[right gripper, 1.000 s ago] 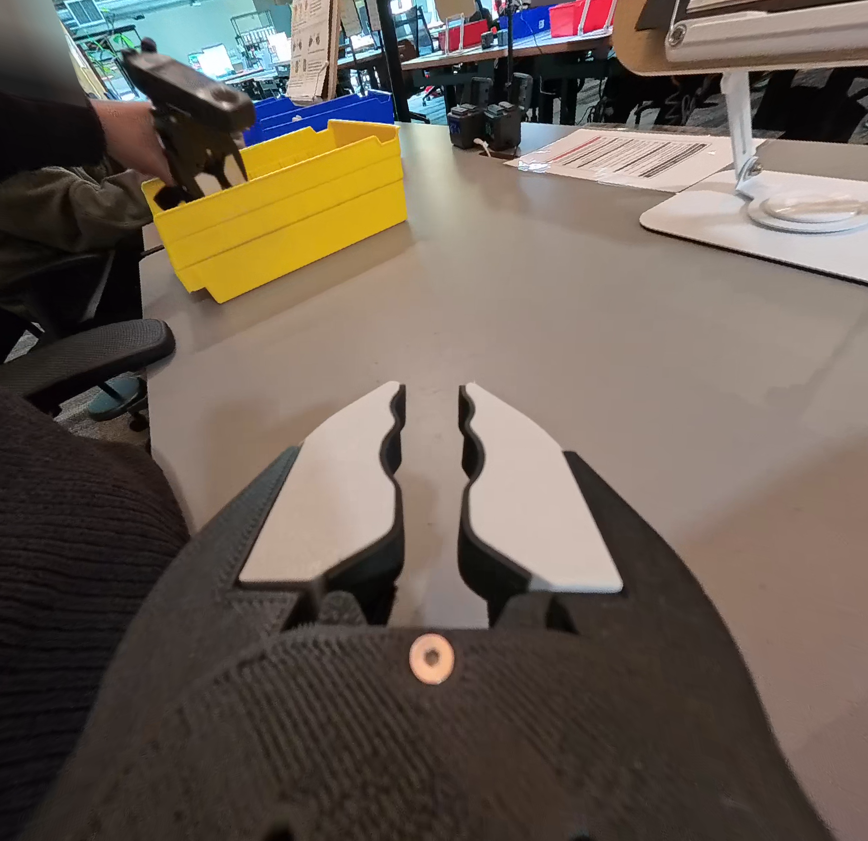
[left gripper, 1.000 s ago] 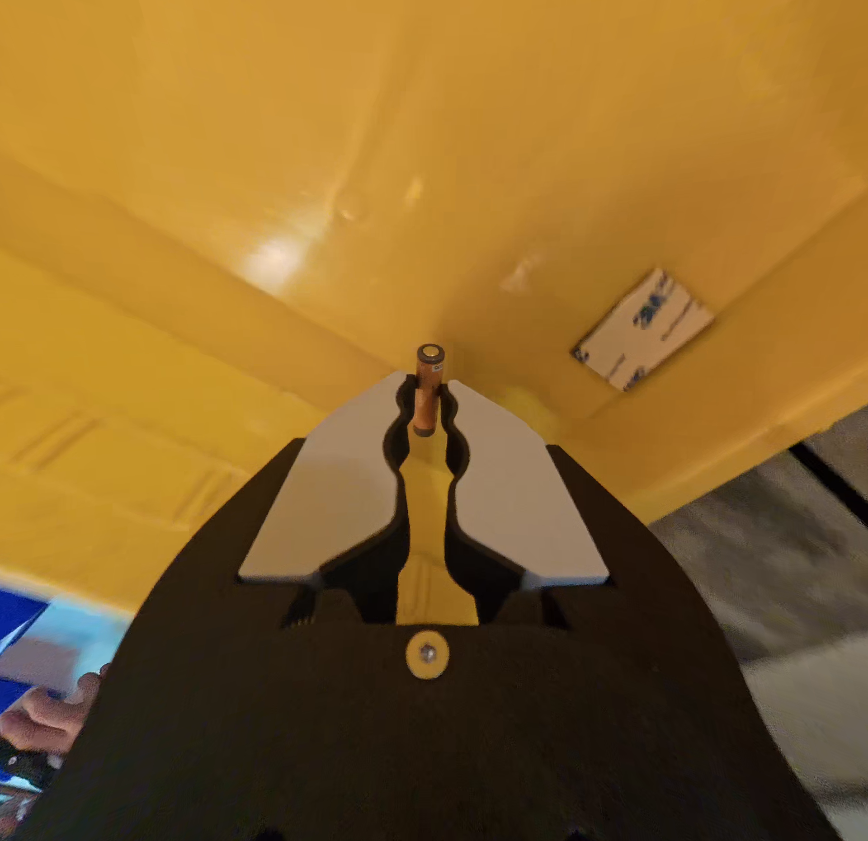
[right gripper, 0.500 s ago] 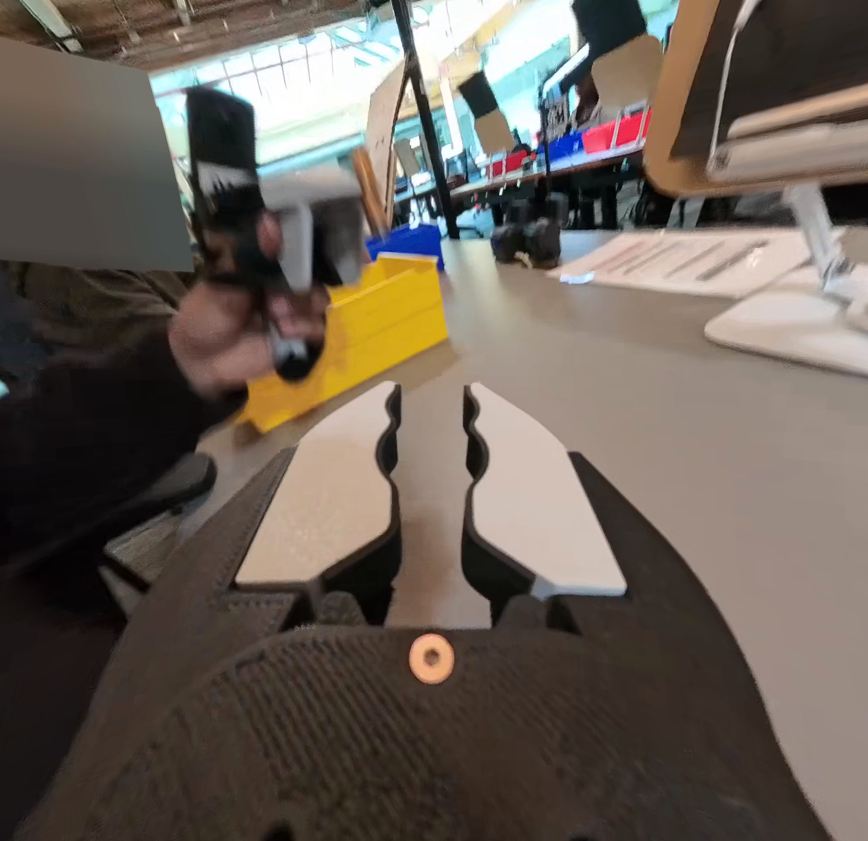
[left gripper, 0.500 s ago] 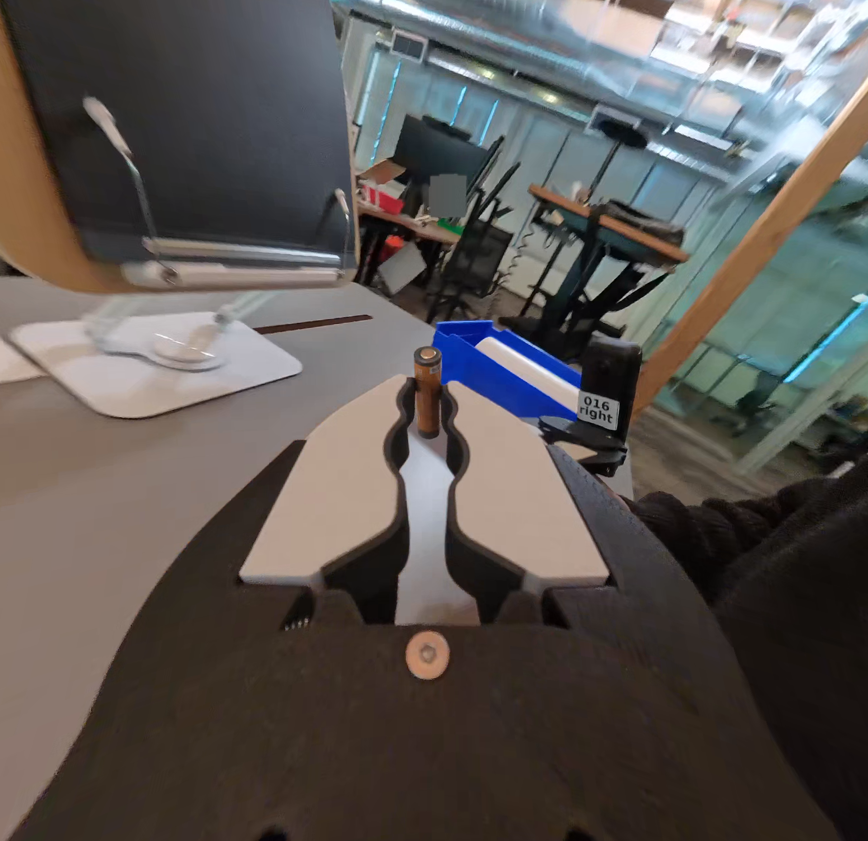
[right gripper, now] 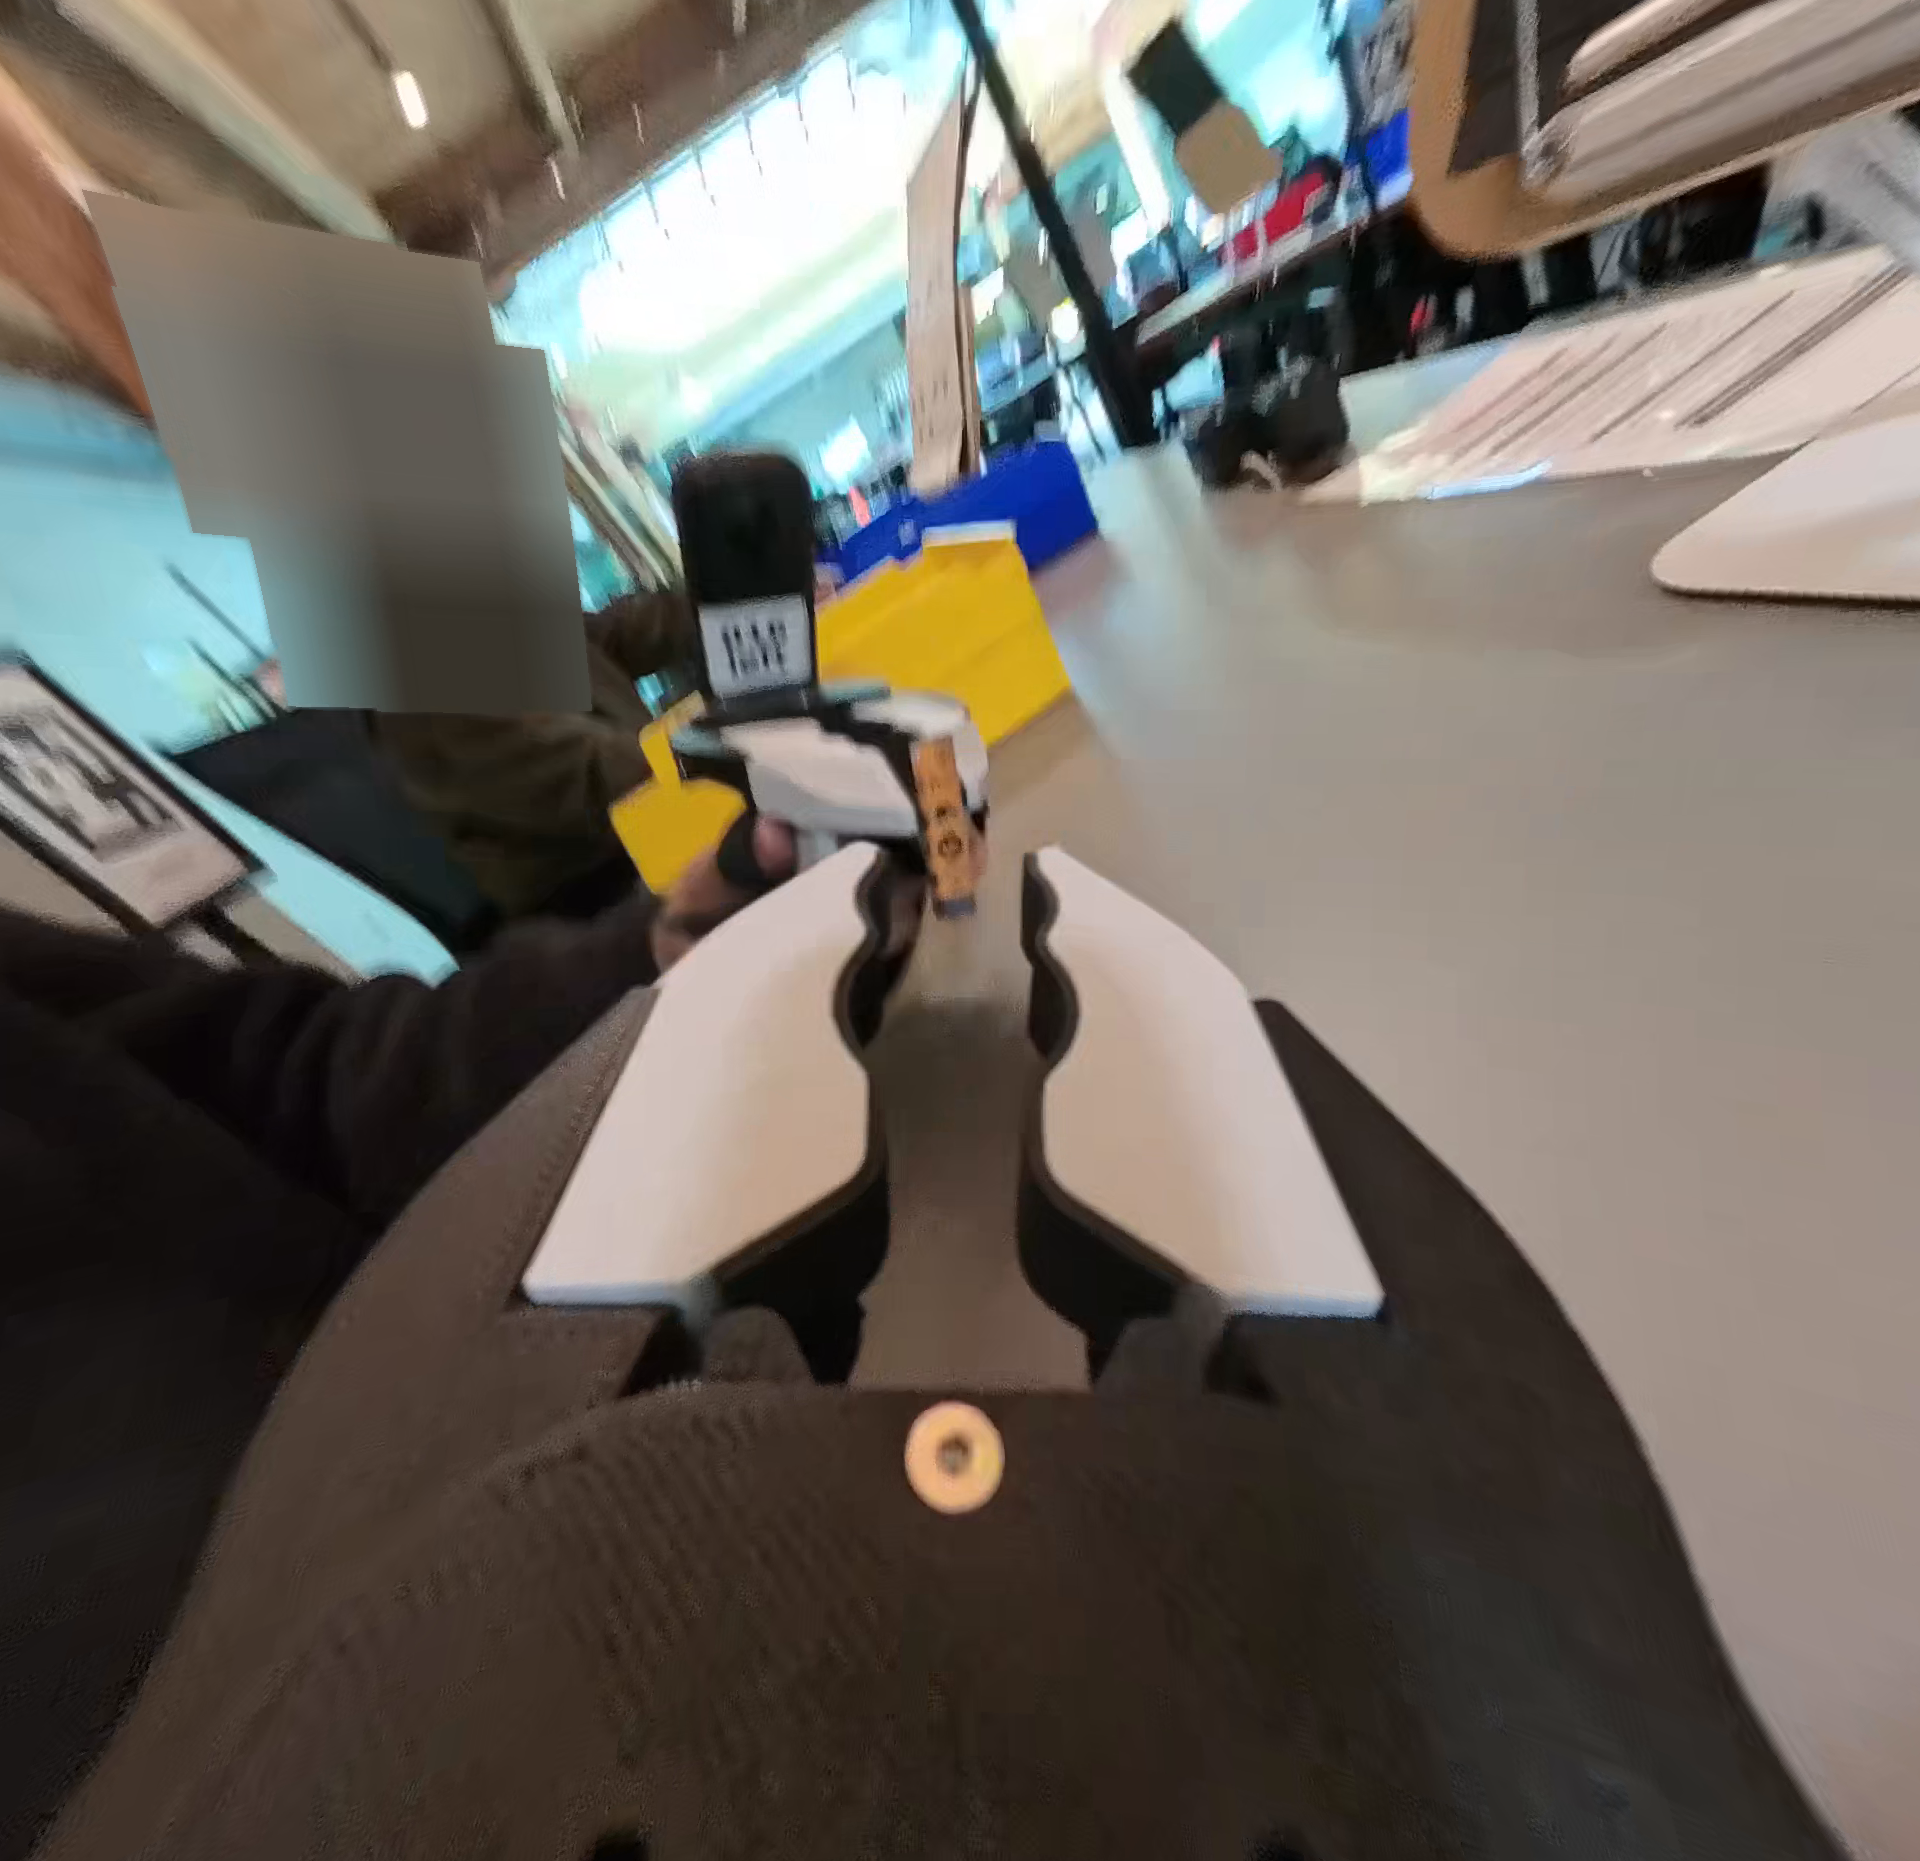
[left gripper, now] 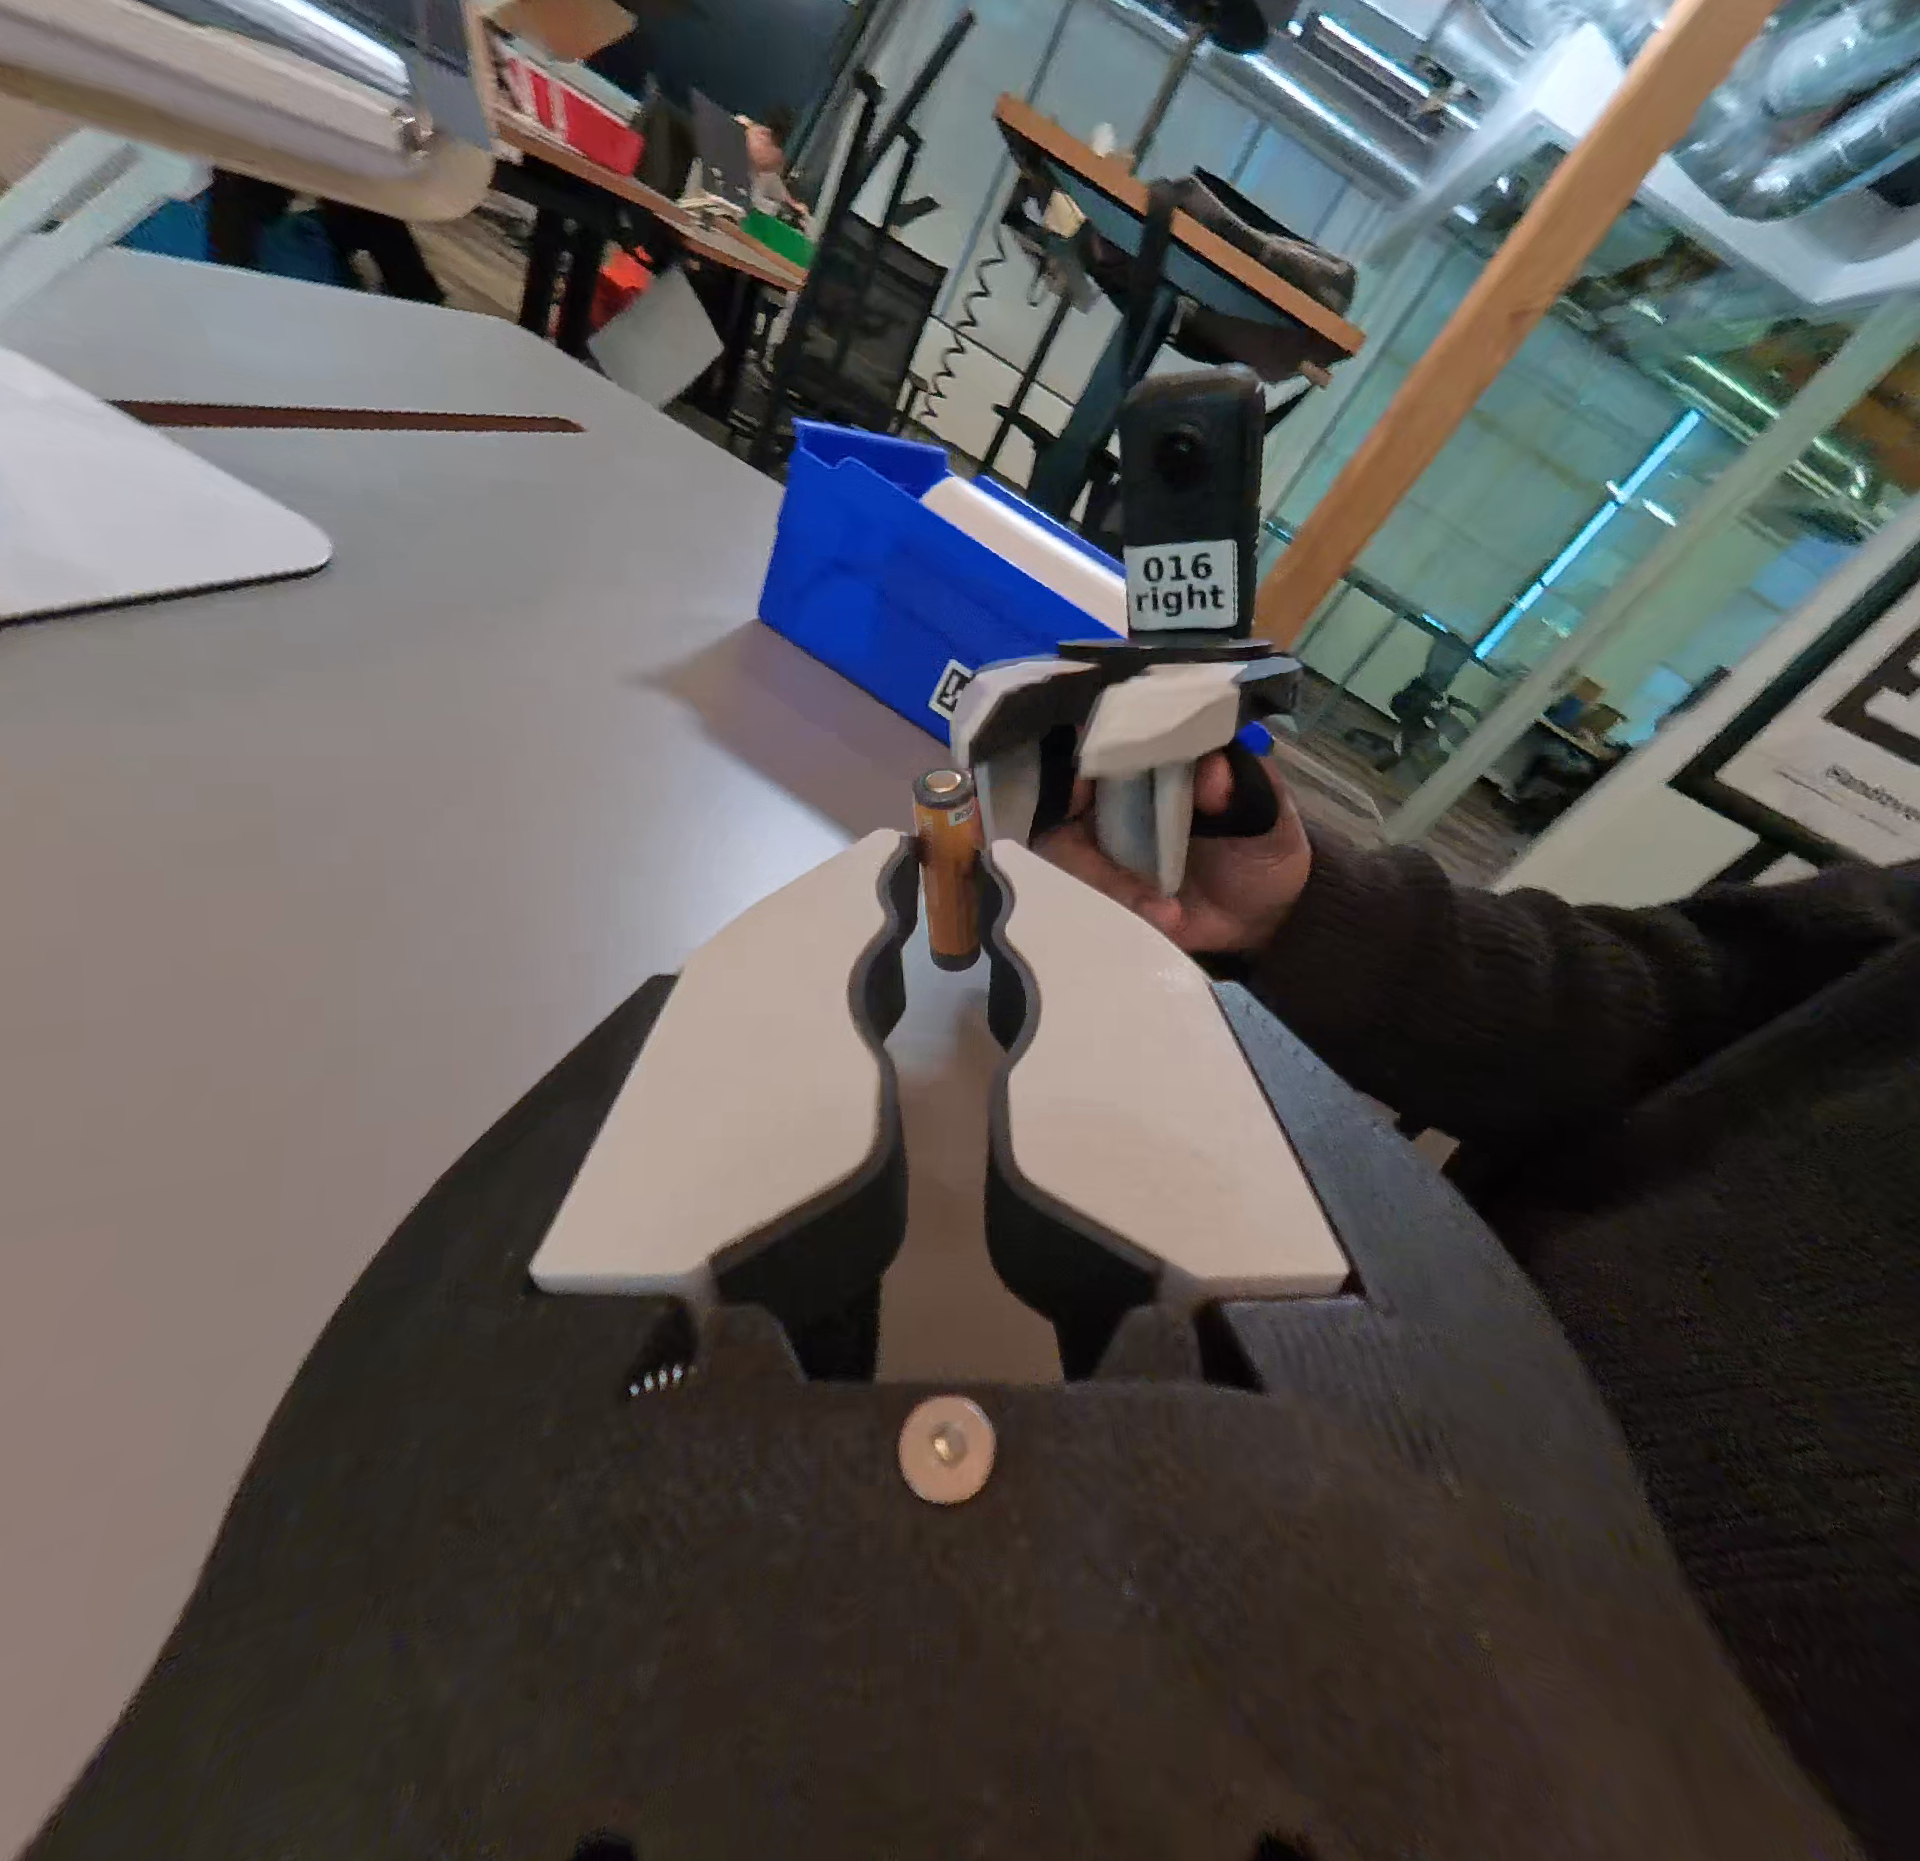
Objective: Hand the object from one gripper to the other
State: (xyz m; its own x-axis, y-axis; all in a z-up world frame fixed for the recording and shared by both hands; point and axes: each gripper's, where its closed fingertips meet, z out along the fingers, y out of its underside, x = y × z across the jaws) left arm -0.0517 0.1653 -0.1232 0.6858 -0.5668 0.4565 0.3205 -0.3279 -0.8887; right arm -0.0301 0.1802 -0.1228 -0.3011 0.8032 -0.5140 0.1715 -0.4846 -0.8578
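Two bins sit on our grey table [left gripper: 364, 793]: a yellow bin [right gripper: 945, 627] behind the left gripper [left gripper: 943, 855] and a blue bin [left gripper: 883, 585] beyond the right gripper [right gripper: 945, 866]. Our right gripper's fingers are spread, gripping nothing. Our left gripper clenches a copper-coloured battery [left gripper: 948, 866] upright at its fingertips, just beside the right gripper's tips.

Battery [left gripper: 948, 881] upright between tips of left gripper [left gripper: 943, 855], above table [left gripper: 364, 772]. Right gripper [left gripper: 1091, 803] just behind + right of battery, tips facing it, apart from it. Bin [left gripper: 883, 585] w/ label on table behind right gripper. Stand base [left gripper: 125, 523] on table far left. Right wrist view: 2nd bin [right gripper: 935, 616] behind left gripper, papers [right gripper: 1621, 398] far right.
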